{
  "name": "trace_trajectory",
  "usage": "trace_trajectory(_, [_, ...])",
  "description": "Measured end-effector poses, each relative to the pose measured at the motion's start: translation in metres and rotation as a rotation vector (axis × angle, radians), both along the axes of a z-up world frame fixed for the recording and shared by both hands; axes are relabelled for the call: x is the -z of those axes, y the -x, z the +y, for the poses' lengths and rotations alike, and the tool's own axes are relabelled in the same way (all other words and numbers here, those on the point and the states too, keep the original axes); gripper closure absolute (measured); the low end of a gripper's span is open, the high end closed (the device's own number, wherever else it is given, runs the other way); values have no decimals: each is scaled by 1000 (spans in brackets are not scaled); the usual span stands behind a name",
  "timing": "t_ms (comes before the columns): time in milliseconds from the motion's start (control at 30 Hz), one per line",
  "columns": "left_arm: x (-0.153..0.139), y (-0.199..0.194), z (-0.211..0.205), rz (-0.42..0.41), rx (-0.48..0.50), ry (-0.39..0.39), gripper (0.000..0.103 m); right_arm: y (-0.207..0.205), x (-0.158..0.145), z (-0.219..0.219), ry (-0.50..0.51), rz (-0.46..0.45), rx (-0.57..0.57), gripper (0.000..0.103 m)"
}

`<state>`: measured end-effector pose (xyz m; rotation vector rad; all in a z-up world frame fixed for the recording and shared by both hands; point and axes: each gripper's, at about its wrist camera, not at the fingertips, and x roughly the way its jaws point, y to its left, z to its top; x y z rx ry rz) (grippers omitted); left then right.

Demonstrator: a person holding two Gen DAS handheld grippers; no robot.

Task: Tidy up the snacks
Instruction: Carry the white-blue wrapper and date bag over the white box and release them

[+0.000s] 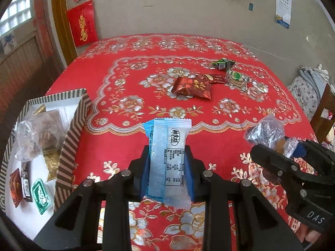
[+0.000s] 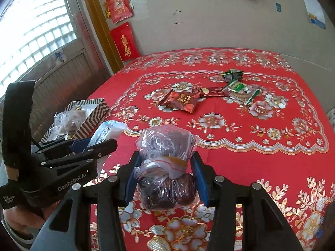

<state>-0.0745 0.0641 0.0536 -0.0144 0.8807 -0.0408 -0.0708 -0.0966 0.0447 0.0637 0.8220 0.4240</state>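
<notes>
My left gripper [image 1: 167,152] is shut on a blue-and-white snack packet [image 1: 168,159], held upright above the red tablecloth; it also shows in the right wrist view [image 2: 104,132]. My right gripper [image 2: 165,165] is shut on a clear zip bag of dark round snacks [image 2: 166,173], held above the cloth; it also shows in the left wrist view [image 1: 266,131]. A striped box [image 1: 72,133] with several snacks inside sits at the left. On the far side of the table lie a red packet [image 1: 191,87], a dark red packet [image 1: 215,78], a clear biscuit pack [image 1: 236,77] and a green wrapper [image 1: 223,63].
The table [image 1: 125,79] has a red floral cloth and stands against a beige wall with red paper decorations [image 1: 82,23]. A wooden chair [image 1: 323,113] and folded cloth stand at the right. A window and door frame are at the left.
</notes>
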Motion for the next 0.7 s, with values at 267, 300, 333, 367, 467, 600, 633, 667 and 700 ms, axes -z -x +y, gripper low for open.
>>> trace_trajectory(267, [-2,8,14,-16,-16,8,71,5,-3,19,9,-6,-17,55])
trace_trajectory(300, [-2,9,16,-18,-16,9,71,6,-3,21,13,-7,-18,55])
trace_trajectory(333, [-3,10,18,-20,-17,11,71,6,-3,24,15,-8,-18,55])
trace_trajectory(367, [-3,10,20,-21,-19,12,71,7,-4,26,16,-9,-18,55])
trace_trajectory(467, [-5,14,26,-28,-25,17,71,8,-6,32,21,-16,-18,55])
trace_trajectory(600, [-8,19,36,-40,-37,21,71,8,-10,41,27,-23,-17,55])
trace_trajectory(633, [-9,21,38,-42,-39,20,71,8,-11,45,31,-27,-18,55])
trace_trajectory(667, [-10,22,41,-44,-44,19,71,8,-12,49,38,-31,-19,55])
trace_trajectory(700, [-11,23,44,-46,-48,21,71,8,-12,52,44,-33,-22,55])
